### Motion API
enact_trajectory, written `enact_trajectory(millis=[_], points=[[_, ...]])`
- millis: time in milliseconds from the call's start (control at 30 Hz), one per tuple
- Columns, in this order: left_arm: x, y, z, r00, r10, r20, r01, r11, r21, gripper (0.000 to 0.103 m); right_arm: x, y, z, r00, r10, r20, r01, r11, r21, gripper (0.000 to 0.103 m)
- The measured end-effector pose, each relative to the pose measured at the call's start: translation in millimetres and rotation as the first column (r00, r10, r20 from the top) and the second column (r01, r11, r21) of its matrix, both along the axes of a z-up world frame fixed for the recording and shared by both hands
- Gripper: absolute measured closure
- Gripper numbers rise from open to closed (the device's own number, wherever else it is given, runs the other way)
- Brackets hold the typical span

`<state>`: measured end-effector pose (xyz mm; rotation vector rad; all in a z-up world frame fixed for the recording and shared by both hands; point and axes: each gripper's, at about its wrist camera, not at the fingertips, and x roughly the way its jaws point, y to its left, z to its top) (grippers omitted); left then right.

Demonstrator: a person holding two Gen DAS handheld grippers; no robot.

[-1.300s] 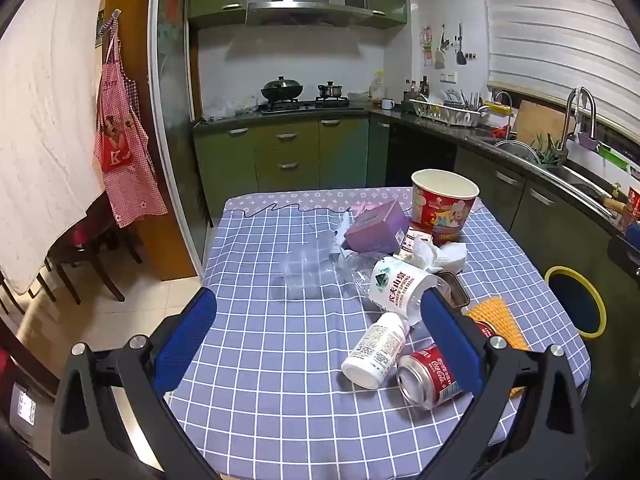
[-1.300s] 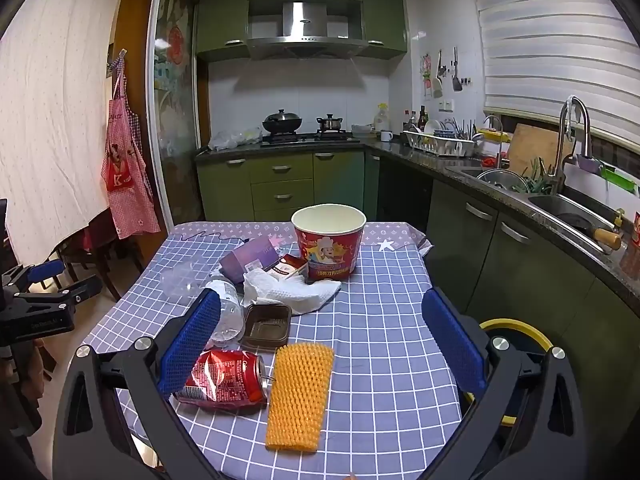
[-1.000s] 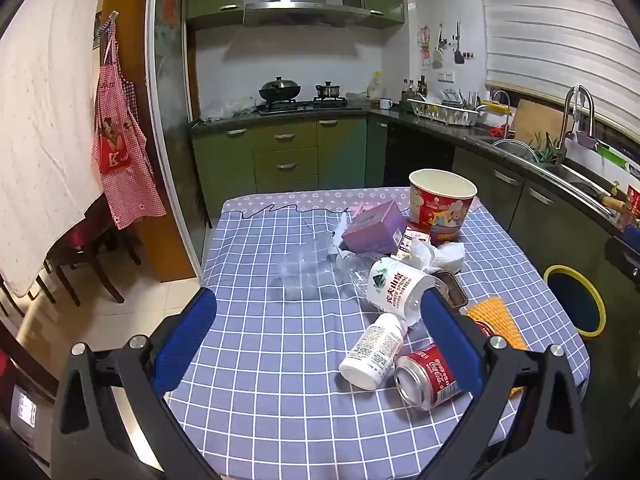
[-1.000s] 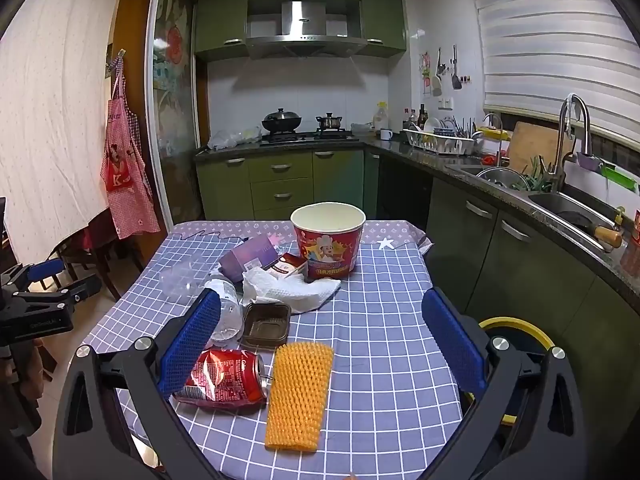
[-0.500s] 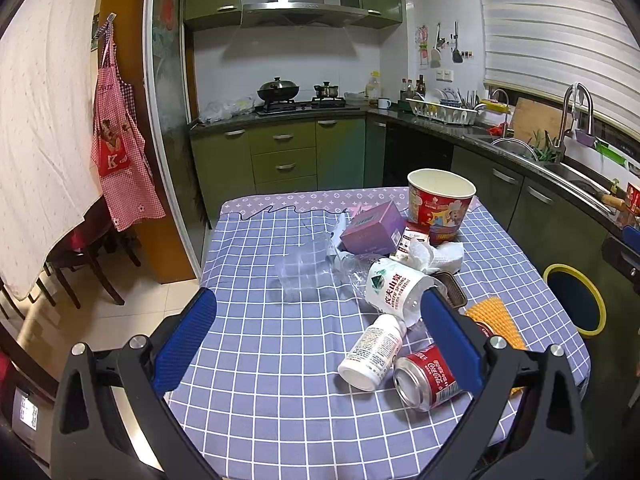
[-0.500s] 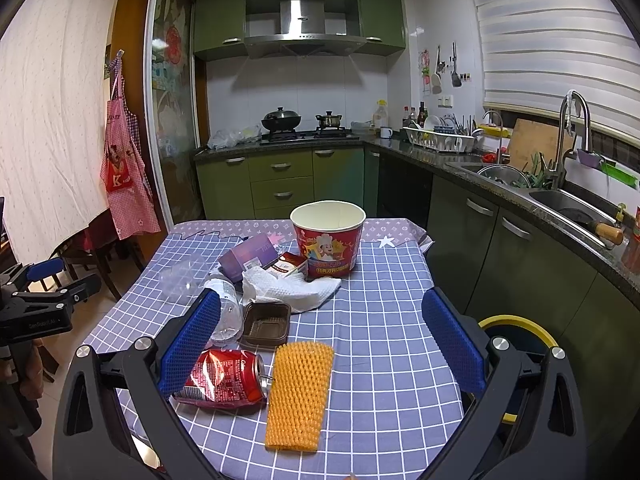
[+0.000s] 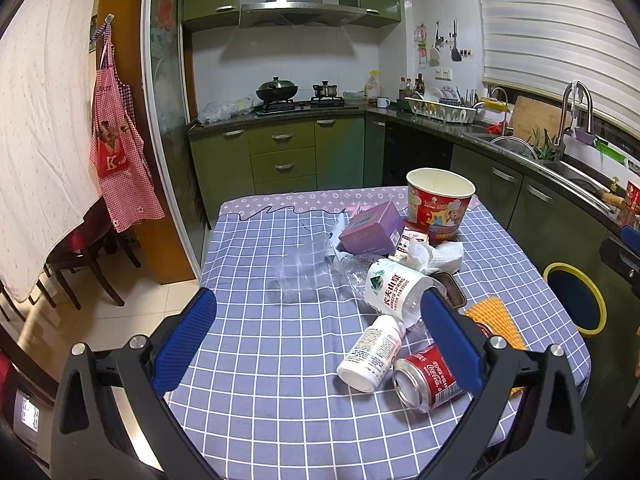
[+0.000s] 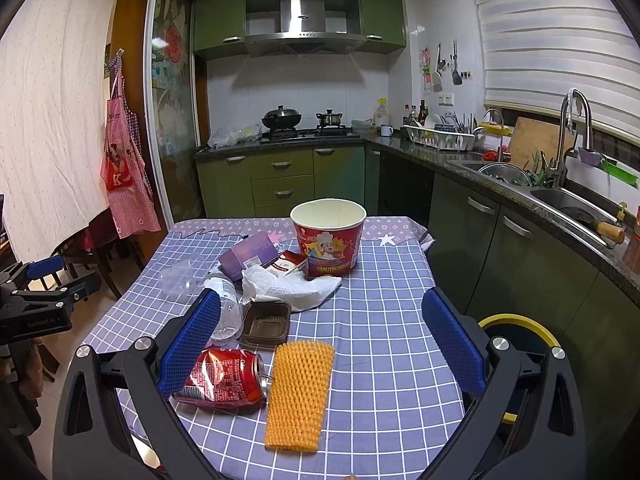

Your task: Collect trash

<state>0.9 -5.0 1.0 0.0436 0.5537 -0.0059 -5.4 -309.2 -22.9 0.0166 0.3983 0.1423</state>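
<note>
Trash lies on a blue checked tablecloth (image 7: 256, 360): a crushed red cola can (image 7: 425, 378) (image 8: 222, 376), a white pill bottle (image 7: 370, 354), a clear water bottle with a white label (image 7: 394, 290), an orange foam net (image 8: 300, 392), a brown plastic tray (image 8: 266, 322), a white tissue (image 8: 292, 288), a purple box (image 7: 370, 232), a clear cup (image 7: 302, 270) and a red paper bucket (image 8: 328, 238). My left gripper (image 7: 320, 334) is open above the near table edge. My right gripper (image 8: 320, 336) is open over the can and net.
A bin with a yellow rim (image 7: 574, 298) (image 8: 520, 326) stands on the floor right of the table. Green cabinets and a sink counter (image 8: 540, 196) run along the right. Chairs (image 7: 80, 264) and a red apron (image 7: 118, 160) are to the left.
The left gripper's view has shifted slightly, with the trash sliding a little left in it. The right gripper has hardly moved. Both stay open and empty.
</note>
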Motion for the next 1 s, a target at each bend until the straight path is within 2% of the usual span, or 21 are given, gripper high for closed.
enact_trajectory(millis=[200, 1000], points=[[3, -15, -2, 1.000, -0.001, -0.001, 0.001, 1.000, 0.001, 0.006, 1, -1, -2, 1.000, 0.000, -0.002, 0.000, 1.000, 0.003, 0.004], [3, -11, -2, 1.000, -0.002, -0.003, 0.002, 1.000, 0.003, 0.006, 2, 0, -9, 1.000, 0.003, -0.010, -0.003, 1.000, 0.006, 0.004]])
